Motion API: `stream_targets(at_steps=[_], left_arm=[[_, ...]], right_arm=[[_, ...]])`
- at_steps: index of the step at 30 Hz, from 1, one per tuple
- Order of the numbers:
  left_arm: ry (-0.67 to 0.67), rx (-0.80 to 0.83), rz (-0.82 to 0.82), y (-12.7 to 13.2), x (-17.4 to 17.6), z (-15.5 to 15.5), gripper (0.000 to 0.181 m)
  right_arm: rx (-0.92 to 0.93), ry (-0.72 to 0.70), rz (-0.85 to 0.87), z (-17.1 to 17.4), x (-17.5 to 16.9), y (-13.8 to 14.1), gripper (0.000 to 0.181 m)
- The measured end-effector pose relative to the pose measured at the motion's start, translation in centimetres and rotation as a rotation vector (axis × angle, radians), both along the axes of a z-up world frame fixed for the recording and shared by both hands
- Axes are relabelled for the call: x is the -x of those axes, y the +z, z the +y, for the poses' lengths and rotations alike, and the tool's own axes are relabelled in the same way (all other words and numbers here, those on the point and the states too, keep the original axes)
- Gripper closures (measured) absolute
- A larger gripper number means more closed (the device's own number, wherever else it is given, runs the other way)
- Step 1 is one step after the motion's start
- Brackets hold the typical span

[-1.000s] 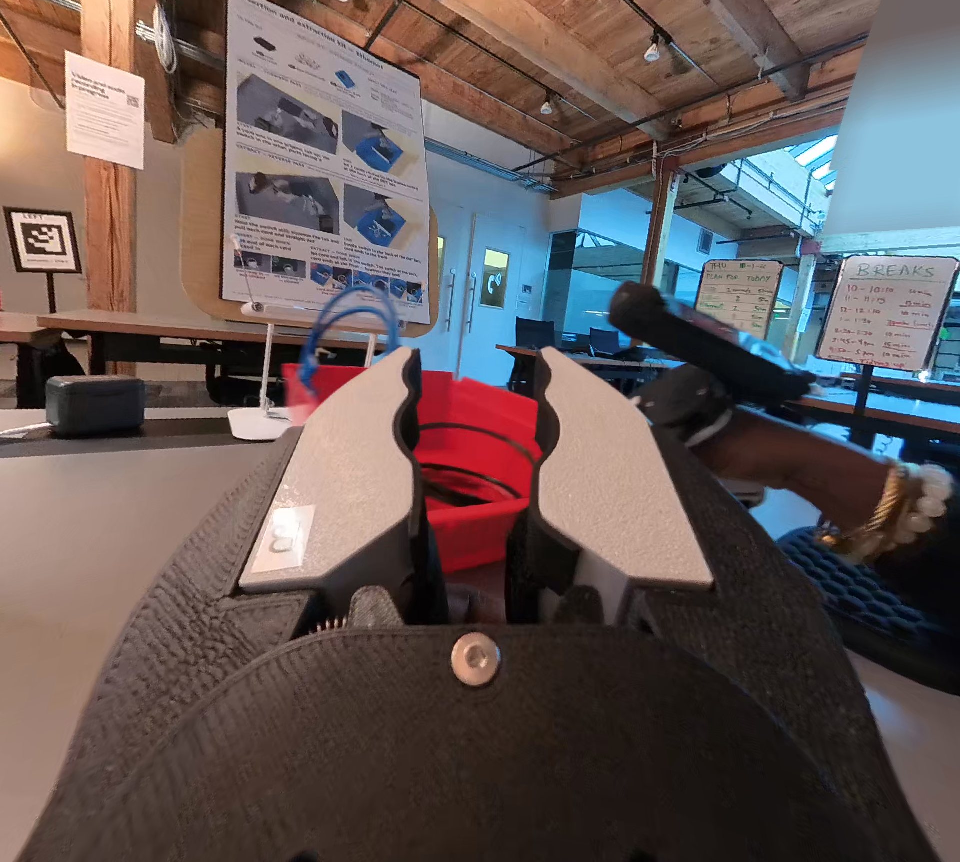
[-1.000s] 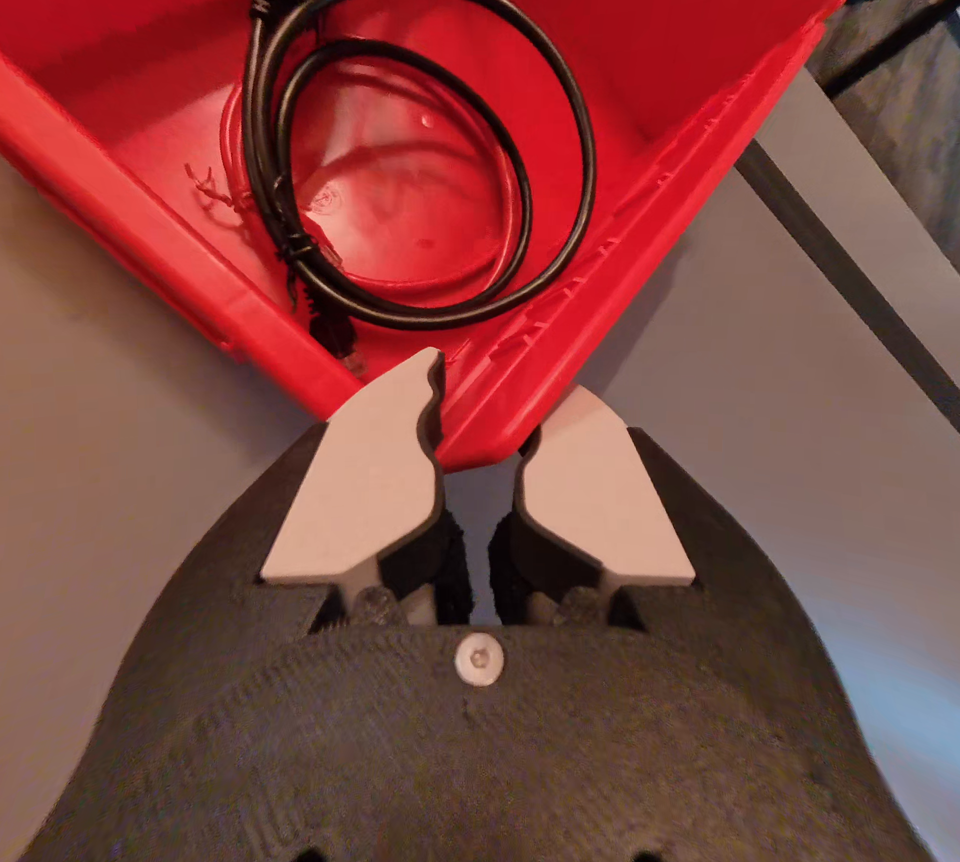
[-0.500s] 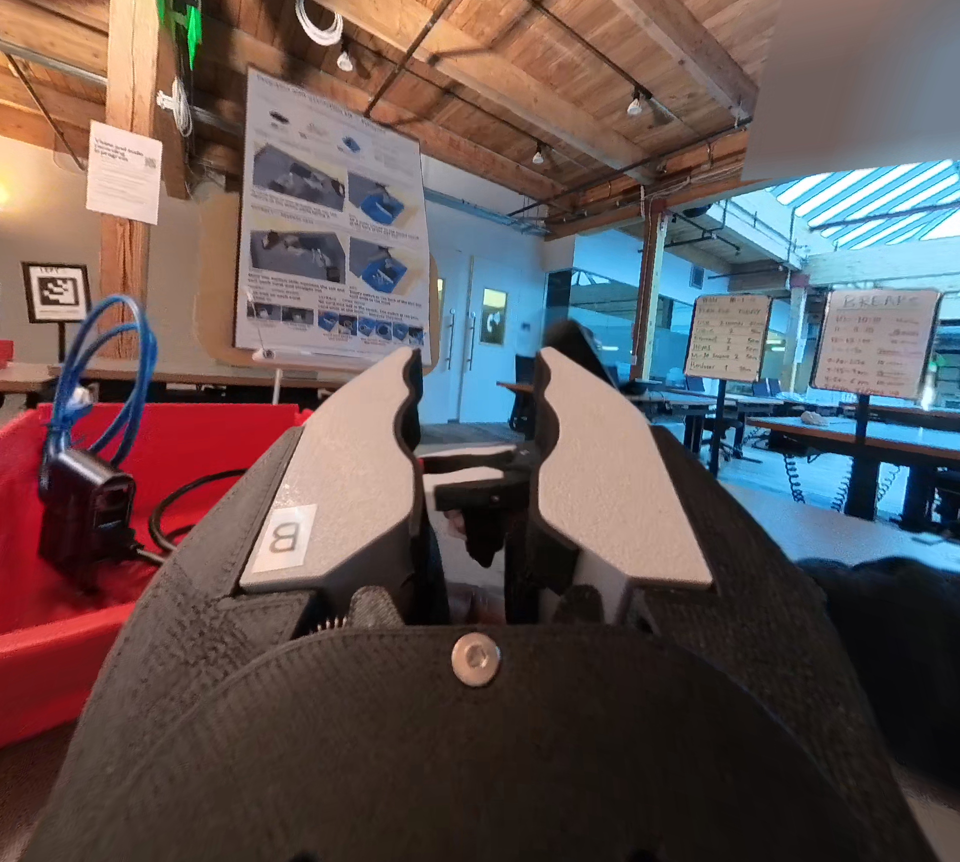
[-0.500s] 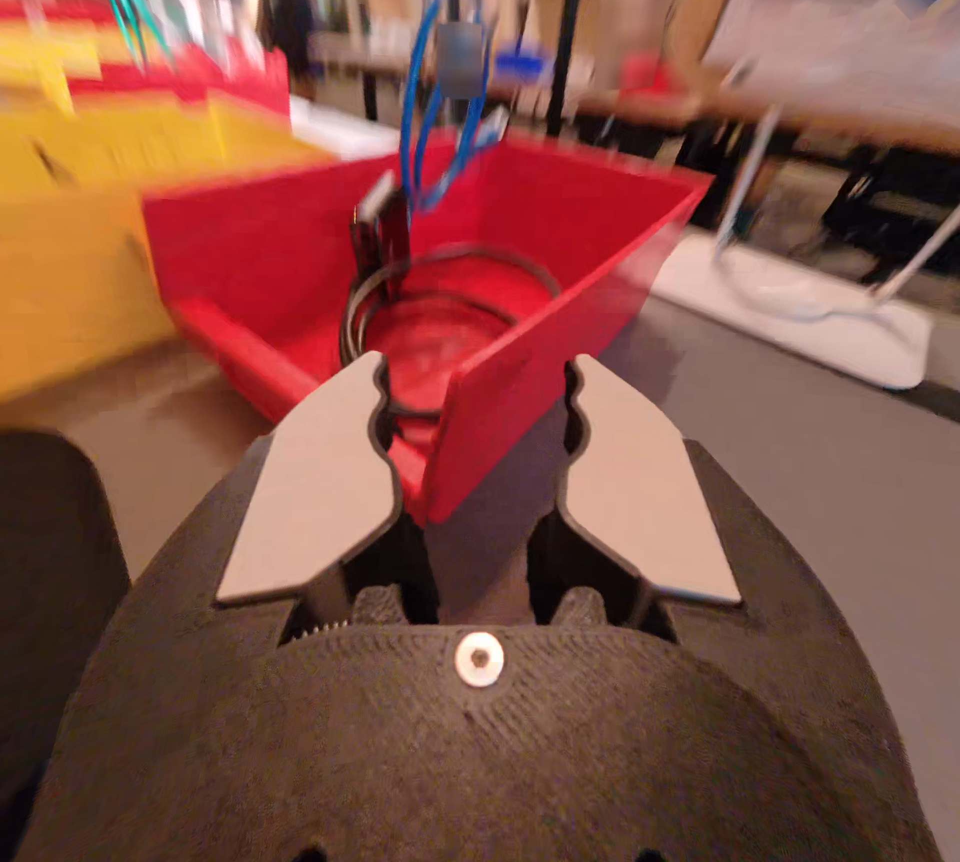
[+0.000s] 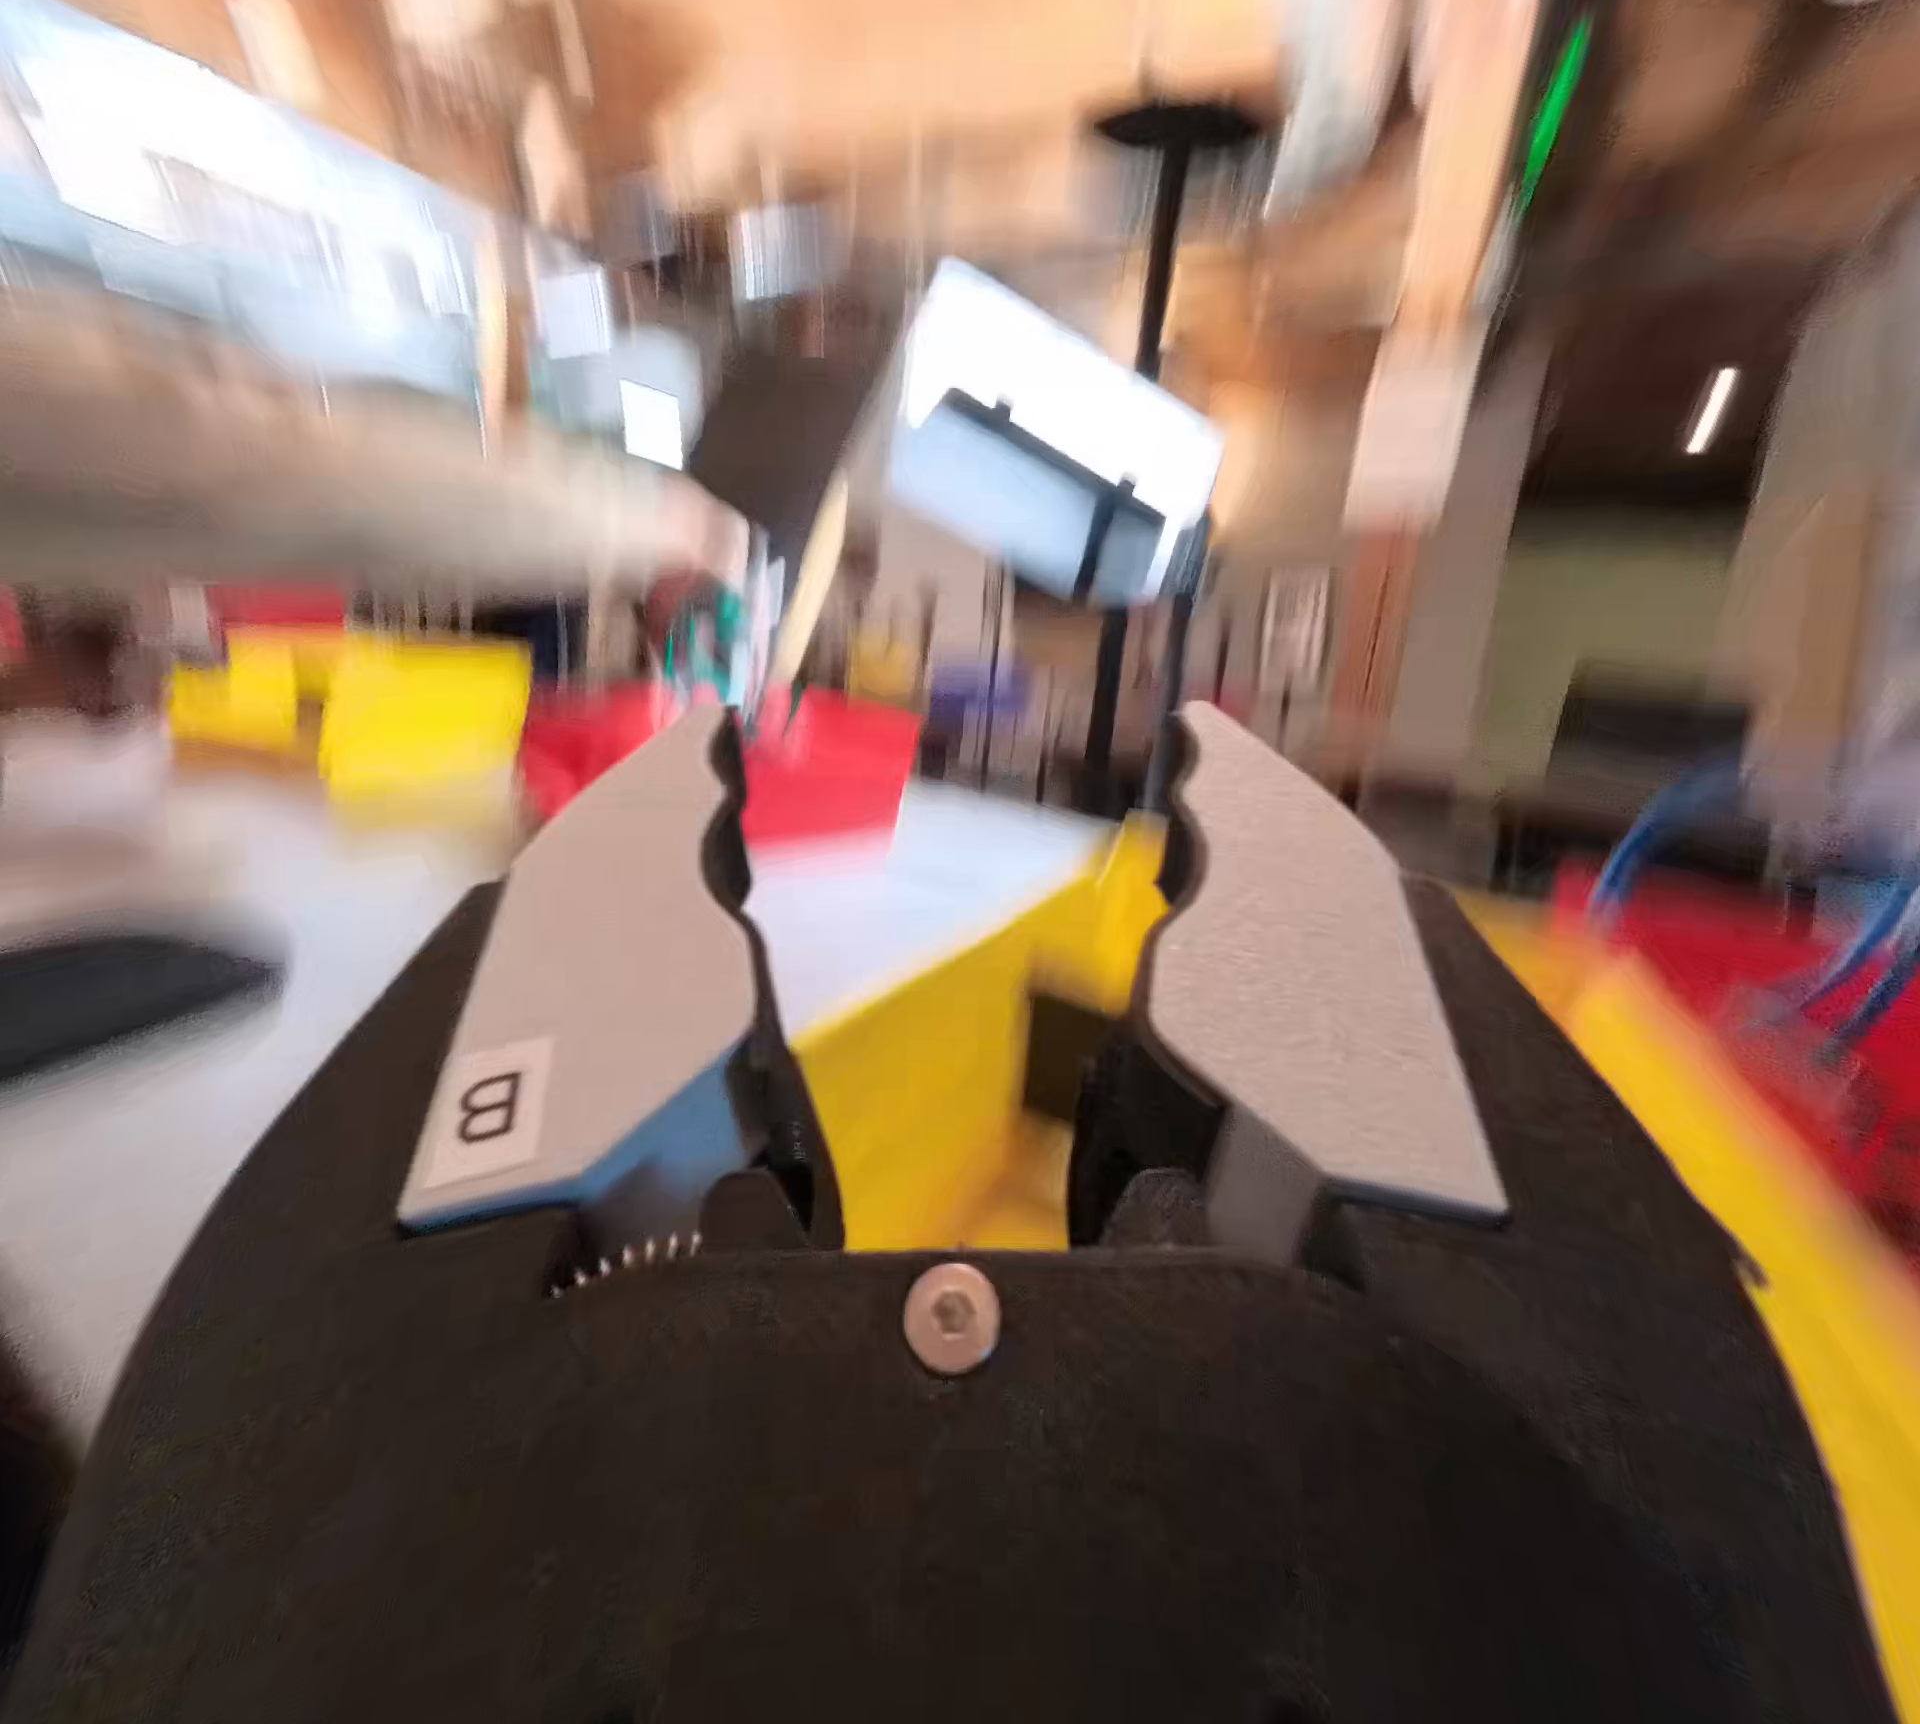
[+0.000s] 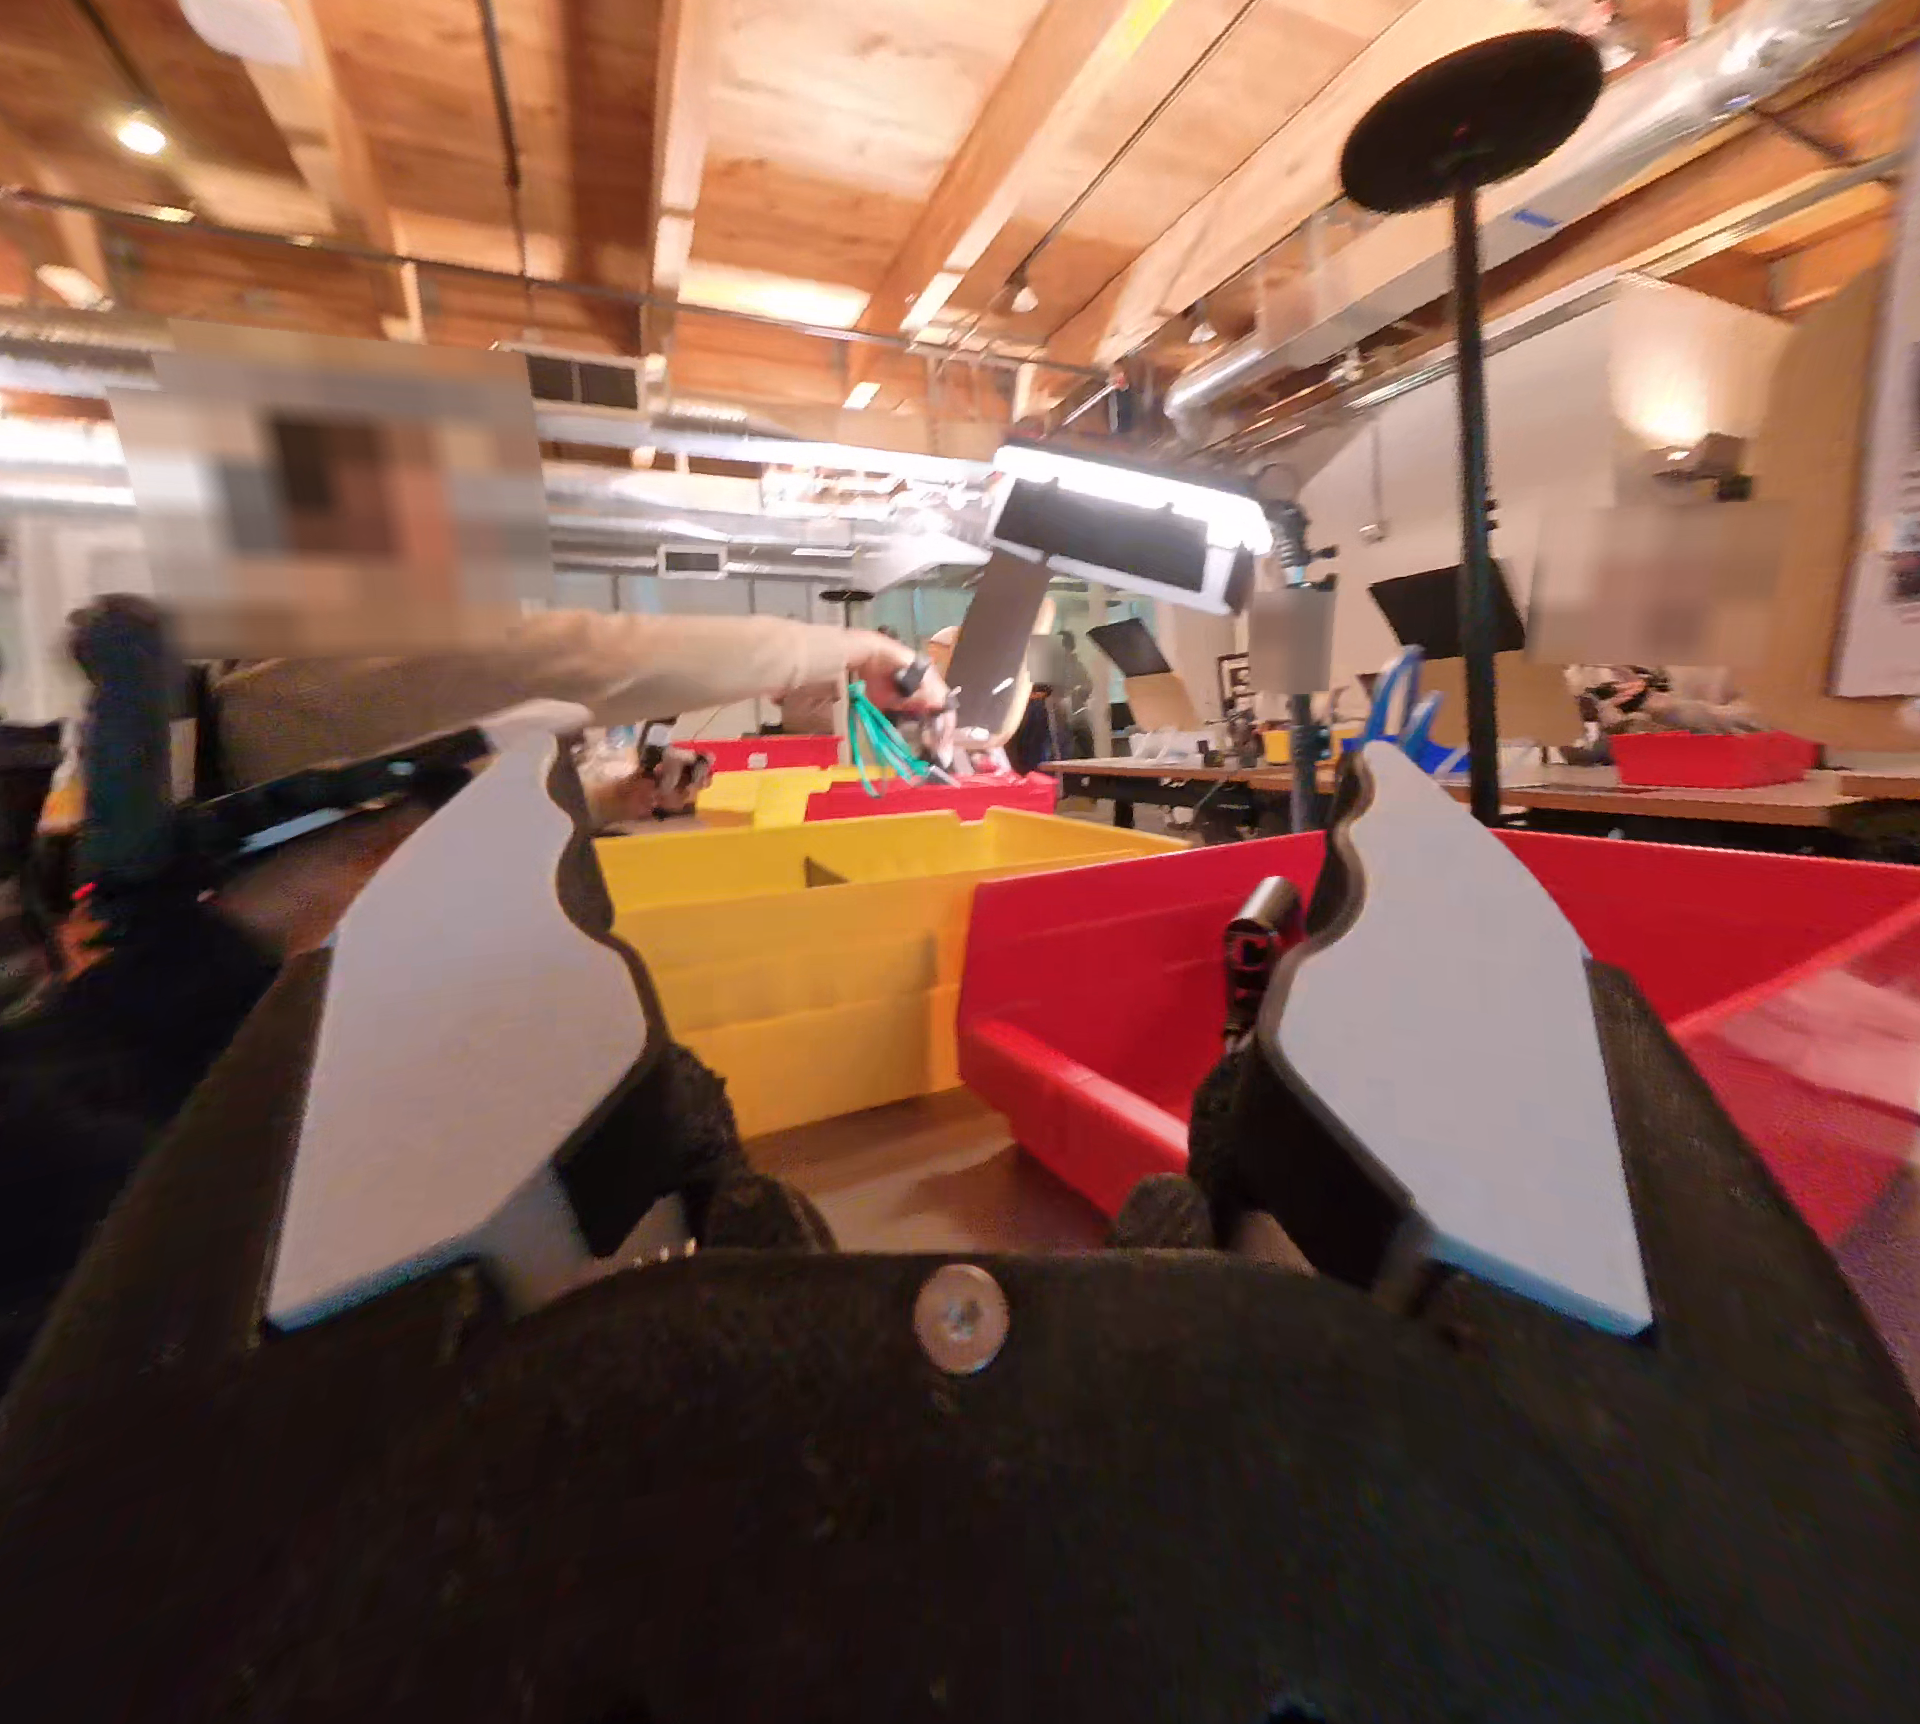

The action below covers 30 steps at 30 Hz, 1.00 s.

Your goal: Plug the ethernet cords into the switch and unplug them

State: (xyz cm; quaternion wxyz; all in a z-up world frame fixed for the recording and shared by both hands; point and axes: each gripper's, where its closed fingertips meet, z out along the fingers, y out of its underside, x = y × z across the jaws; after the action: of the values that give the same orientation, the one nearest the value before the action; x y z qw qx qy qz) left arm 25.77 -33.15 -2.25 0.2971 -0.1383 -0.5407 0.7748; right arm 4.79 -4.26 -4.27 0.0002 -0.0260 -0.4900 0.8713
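My right gripper is open wide and empty, held level in front of a red bin. A small black switch stands inside that bin, right beside my right finger. Blue cord loops rise behind that fingertip, and their lower part is hidden. The left wrist view is badly blurred. My left gripper is open and empty over a yellow bin. A red bin with blue cord lies to its right.
A yellow bin sits against the red bin's left side. A black pole with a round top stands behind the red bin. At a farther table a person's sleeved arm holds green cords over more red and yellow bins.
Both grippers have swung to the left and tilted up to level. Both have opened wider. The red bin's wall is no longer between my right fingers.
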Motion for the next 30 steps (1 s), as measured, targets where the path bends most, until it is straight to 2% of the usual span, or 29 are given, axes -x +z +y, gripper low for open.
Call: stream_targets(at_steps=[3,4,5,7,8,11,15,17,18,19,22,24,26,29,30], left_arm=[[-0.065,-0.249,-0.287,-7.4,0.8,-3.8,0.099],[-0.067,-0.281,-0.359,-9.1,0.9,-4.3,0.102],[-0.067,-0.286,-0.408,-10.2,1.0,-4.6,0.115],[-0.057,-0.258,-0.383,-9.7,0.6,-4.4,0.164],[-0.060,-0.232,-0.383,-9.4,0.4,-4.2,0.171],[-0.076,-0.317,-0.469,-9.5,-0.2,-3.2,0.172],[-0.152,-0.420,-0.752,-10.1,-1.4,0.9,0.173],[-0.130,-0.350,-0.727,-9.2,-2.0,1.6,0.153],[-0.114,-0.298,-0.681,-8.7,-2.1,1.4,0.136],[-0.120,-0.258,-0.633,-8.4,-2.0,1.3,0.126],[-0.192,-0.247,-0.488,-8.7,-1.4,0.3,0.108],[-0.212,-0.275,-0.392,-9.1,-1.0,-0.8,0.104],[-0.218,-0.304,-0.324,-9.9,-0.7,-1.8,0.103],[-0.219,-0.338,-0.318,-11.7,0.2,-2.7,0.106],[-0.238,-0.353,-0.350,-12.2,0.6,-2.6,0.117]], right_arm=[[-0.061,0.050,0.090,-1.1,-2.5,-0.9,0.053],[-0.084,0.062,0.124,-1.4,-3.1,-1.3,0.053],[-0.106,0.063,0.157,-1.7,-3.6,-1.7,0.054],[-0.151,0.065,0.214,-2.2,-4.1,-2.4,0.055],[-0.172,0.069,0.227,-2.4,-4.3,-2.8,0.057],[-0.213,0.053,0.202,-3.1,-3.9,-3.4,0.066],[-0.275,-0.020,0.201,-4.0,-3.4,-3.8,0.094],[-0.326,-0.059,0.248,-4.8,-3.9,-4.1,0.106],[-0.346,-0.074,0.269,-5.3,-4.3,-4.1,0.108],[-0.352,-0.076,0.268,-5.9,-4.7,-3.8,0.109],[-0.395,0.058,0.129,-8.0,-7.3,-2.9,0.100],[-0.502,0.115,0.051,-10.1,-8.7,-3.6,0.089],[-0.610,0.137,0.027,-11.9,-10.0,-5.4,0.081],[-0.747,0.097,-0.018,-13.6,-9.9,-8.5,0.088],[-0.789,0.094,-0.028,-13.9,-9.8,-9.0,0.093]])
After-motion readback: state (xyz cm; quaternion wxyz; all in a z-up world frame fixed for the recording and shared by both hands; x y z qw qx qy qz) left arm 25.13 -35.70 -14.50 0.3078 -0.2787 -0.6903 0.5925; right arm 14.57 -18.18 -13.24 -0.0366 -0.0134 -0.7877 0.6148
